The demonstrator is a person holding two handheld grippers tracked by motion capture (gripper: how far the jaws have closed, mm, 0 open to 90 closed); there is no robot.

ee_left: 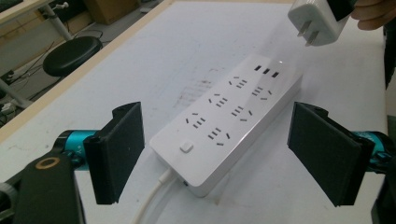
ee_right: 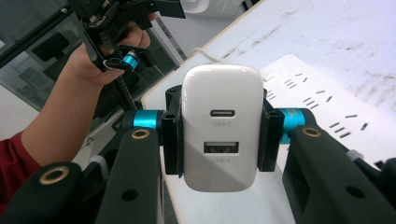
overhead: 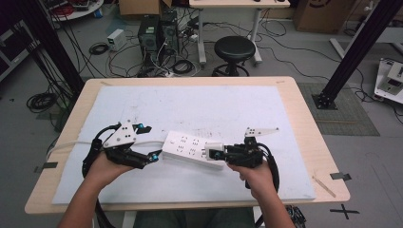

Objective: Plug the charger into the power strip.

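We log: power strip point(overhead: 194, 150) on table point(overhead: 304, 124) – right gripper point(ee_right: 219, 135) above its far end, clamping USB charger point(ee_right: 220, 126); left gripper point(ee_left: 229, 154) wide open, empty, straddling switch end.

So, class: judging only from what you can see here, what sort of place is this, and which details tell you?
Probably a lab or workshop rather than a home. Behind the table there are computer towers amid loose cables on the floor, a black stool, and black frame posts like a camera rig.
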